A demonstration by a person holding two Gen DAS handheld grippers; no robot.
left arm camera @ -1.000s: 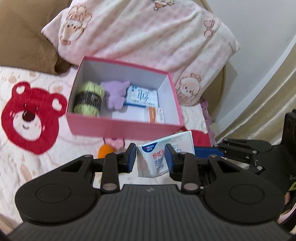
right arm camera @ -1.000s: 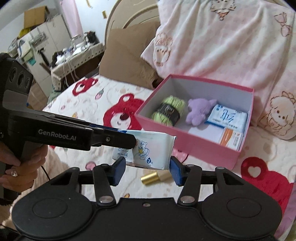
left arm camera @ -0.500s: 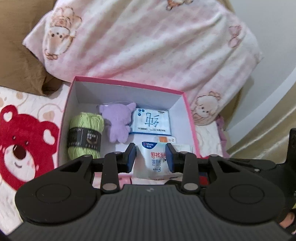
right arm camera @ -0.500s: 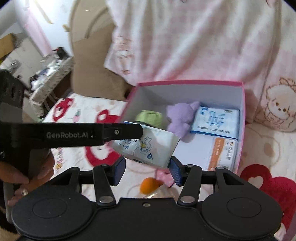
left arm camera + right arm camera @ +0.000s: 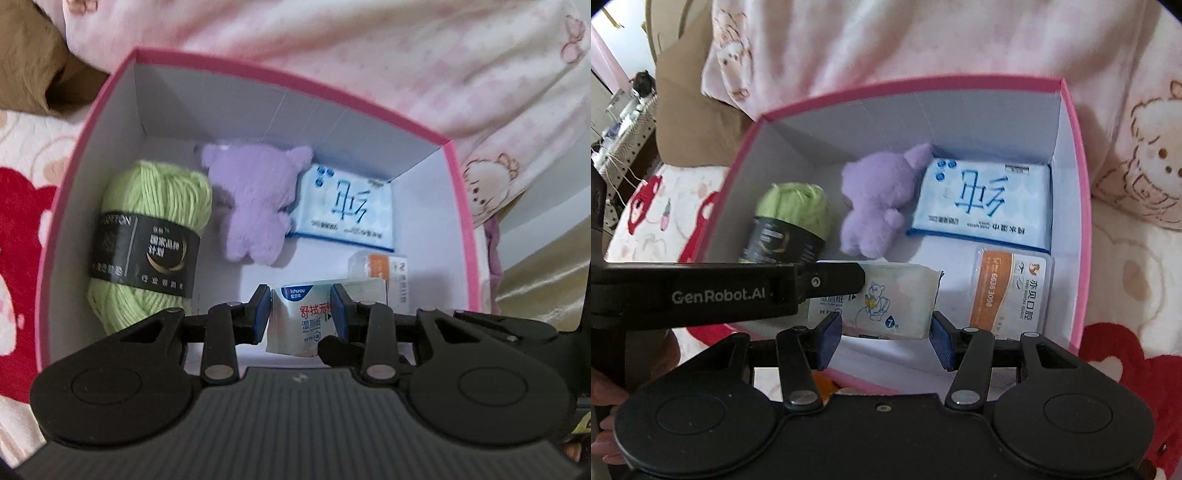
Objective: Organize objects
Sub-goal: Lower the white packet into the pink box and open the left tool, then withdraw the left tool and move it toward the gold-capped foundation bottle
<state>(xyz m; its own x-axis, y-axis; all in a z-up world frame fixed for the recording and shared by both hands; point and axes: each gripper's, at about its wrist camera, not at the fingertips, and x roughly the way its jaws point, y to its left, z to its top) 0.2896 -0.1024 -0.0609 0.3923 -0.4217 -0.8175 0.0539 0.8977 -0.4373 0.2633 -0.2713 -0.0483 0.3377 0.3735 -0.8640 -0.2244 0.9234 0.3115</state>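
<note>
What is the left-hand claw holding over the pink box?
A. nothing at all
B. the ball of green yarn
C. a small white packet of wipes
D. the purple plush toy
C: the left gripper is shut on the wipes packet, held above the pink box, while the green yarn and purple plush lie on its floor.

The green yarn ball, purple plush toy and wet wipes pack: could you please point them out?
green yarn ball (image 5: 147, 236): left wrist view, black label band.
purple plush toy (image 5: 879, 206): right wrist view, body.
wet wipes pack (image 5: 301, 317): left wrist view, printed front.
</note>
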